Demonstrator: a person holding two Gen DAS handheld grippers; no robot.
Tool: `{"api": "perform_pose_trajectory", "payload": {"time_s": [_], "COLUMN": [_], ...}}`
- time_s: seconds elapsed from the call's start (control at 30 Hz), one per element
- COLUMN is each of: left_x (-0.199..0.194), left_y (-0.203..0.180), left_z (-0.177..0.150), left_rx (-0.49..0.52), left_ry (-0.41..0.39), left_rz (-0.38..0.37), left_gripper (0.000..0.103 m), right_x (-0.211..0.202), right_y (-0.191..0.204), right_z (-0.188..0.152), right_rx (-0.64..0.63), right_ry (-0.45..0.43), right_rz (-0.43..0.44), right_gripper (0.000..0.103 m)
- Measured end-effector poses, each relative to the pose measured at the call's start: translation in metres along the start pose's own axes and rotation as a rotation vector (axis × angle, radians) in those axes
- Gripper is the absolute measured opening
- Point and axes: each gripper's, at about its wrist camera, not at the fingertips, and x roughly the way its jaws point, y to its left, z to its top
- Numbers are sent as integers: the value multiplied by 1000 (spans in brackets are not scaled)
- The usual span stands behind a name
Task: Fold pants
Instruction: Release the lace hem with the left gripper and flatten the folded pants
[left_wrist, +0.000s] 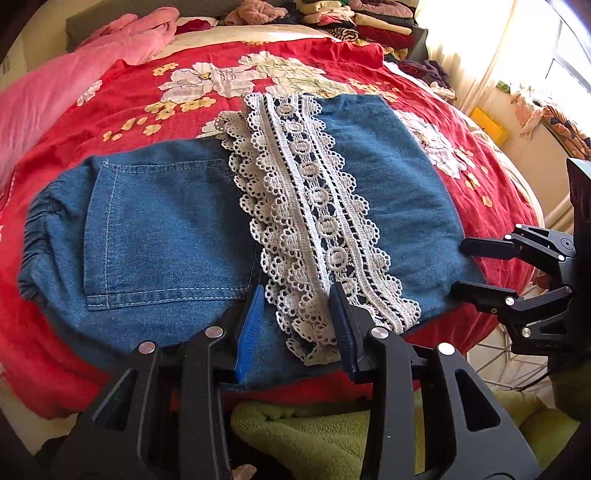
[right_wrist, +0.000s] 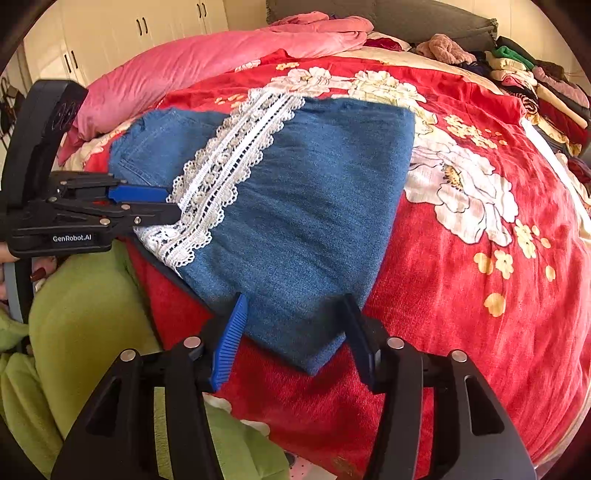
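1. Folded blue denim pants (left_wrist: 166, 229) with a white lace strip (left_wrist: 317, 221) lie on the red floral blanket (left_wrist: 110, 103), lace running twelve to six o'clock.
2. The left gripper (left_wrist: 297, 325) straddles the lace's near end; whether it is pinching I cannot tell.
3. The right gripper (right_wrist: 295, 336) is released, jaws apart around the denim corner.
4. "GenRobot.AI" reads at nine o'clock in the right wrist view.

Bright window (left_wrist: 565, 62) glare, sharp centre, fisheye-bent dark edges.

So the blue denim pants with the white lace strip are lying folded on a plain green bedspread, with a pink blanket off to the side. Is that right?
Not quite. The bedspread is red with large white flowers, not plain green, as the right wrist view shows. The rest holds: the denim pants with the lace strip lie folded on it, and the pink blanket is off to the side.
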Motion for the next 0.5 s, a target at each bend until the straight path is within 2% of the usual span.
{"api": "perform_pose_trajectory", "payload": {"time_s": [0.17,0.43,0.5], "left_x": [-7,-16,-18], "left_y": [1,0,-1], "left_z": [-2,0,-1], "left_rx": [-7,-11,-12], "left_ry": [-6,-20,-24], "left_rz": [13,21,24], "left_gripper": [33,43,47], "right_x": [-6,-15,-20], "right_y": [2,-1,-2], "right_z": [1,3,5], "right_rx": [0,14,22], "right_ry": [-12,-34,-48], "right_rz": [-5,-18,-32], "right_gripper": [64,64,85]}}
